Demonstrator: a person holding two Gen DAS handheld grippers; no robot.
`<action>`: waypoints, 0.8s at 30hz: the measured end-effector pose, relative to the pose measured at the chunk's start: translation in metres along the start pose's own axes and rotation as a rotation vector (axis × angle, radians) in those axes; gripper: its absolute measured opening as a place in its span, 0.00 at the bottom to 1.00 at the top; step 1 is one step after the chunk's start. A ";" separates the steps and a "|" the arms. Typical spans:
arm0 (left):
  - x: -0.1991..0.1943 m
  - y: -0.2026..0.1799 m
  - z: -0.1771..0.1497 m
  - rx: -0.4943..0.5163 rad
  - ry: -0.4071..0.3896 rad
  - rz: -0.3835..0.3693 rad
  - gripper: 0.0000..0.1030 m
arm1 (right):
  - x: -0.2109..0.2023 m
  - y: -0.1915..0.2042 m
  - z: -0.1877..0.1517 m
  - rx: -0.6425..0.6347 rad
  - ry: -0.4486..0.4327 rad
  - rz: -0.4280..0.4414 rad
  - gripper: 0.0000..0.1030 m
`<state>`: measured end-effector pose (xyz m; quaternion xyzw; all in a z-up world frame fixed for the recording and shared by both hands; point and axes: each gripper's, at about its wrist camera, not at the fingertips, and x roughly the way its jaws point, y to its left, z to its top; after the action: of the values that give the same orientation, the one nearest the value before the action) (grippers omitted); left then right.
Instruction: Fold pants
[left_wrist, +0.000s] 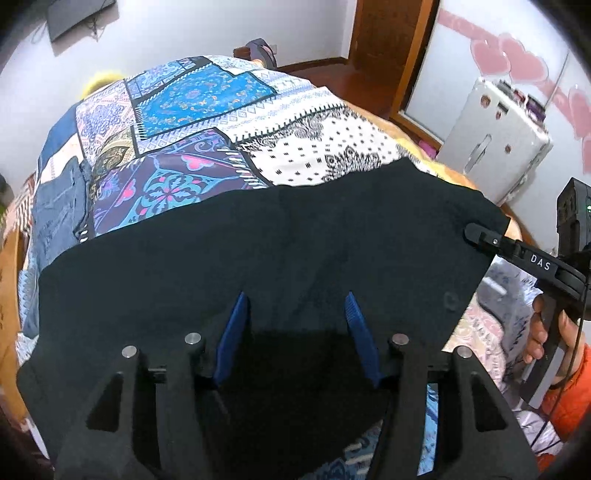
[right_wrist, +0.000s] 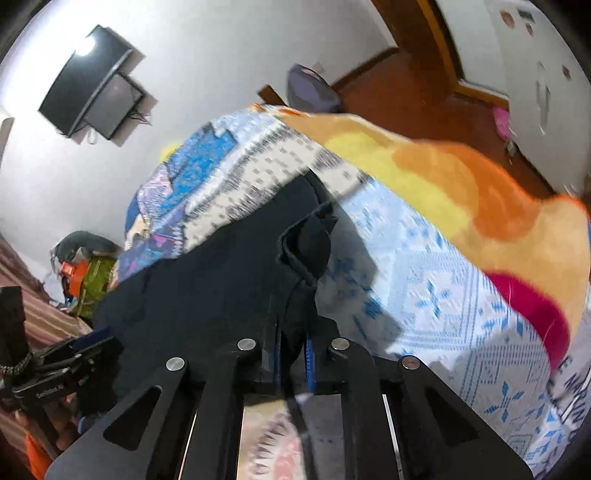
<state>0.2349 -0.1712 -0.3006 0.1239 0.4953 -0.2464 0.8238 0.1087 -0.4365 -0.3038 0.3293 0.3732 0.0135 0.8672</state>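
Black pants (left_wrist: 280, 243) lie spread across the near part of a bed with a patchwork cover (left_wrist: 207, 122). My left gripper (left_wrist: 295, 314) is open, its blue-padded fingers (left_wrist: 232, 332) spread over the black cloth near its near edge. My right gripper (left_wrist: 480, 234) reaches in from the right and pinches the pants' right edge. In the right wrist view my right gripper (right_wrist: 291, 354) is shut on a bunched fold of the black pants (right_wrist: 306, 251), lifted above the bed; the frame is blurred.
Blue jeans (left_wrist: 55, 210) lie at the bed's left side. An orange and yellow blanket (right_wrist: 461, 199) covers the right side of the bed. A wall-mounted screen (right_wrist: 92, 85), a wooden door (left_wrist: 391, 44) and a white appliance (left_wrist: 495, 136) surround the bed.
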 end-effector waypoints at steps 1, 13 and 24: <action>-0.007 0.003 0.000 -0.010 -0.015 0.004 0.54 | -0.003 0.006 0.005 -0.016 -0.013 0.009 0.08; -0.102 0.057 -0.012 -0.101 -0.249 0.115 0.80 | -0.034 0.102 0.041 -0.205 -0.145 0.178 0.08; -0.160 0.124 -0.057 -0.254 -0.347 0.213 0.83 | 0.003 0.211 0.027 -0.433 -0.078 0.328 0.08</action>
<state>0.1955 0.0052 -0.1928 0.0267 0.3572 -0.1113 0.9270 0.1753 -0.2853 -0.1692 0.1927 0.2696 0.2204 0.9174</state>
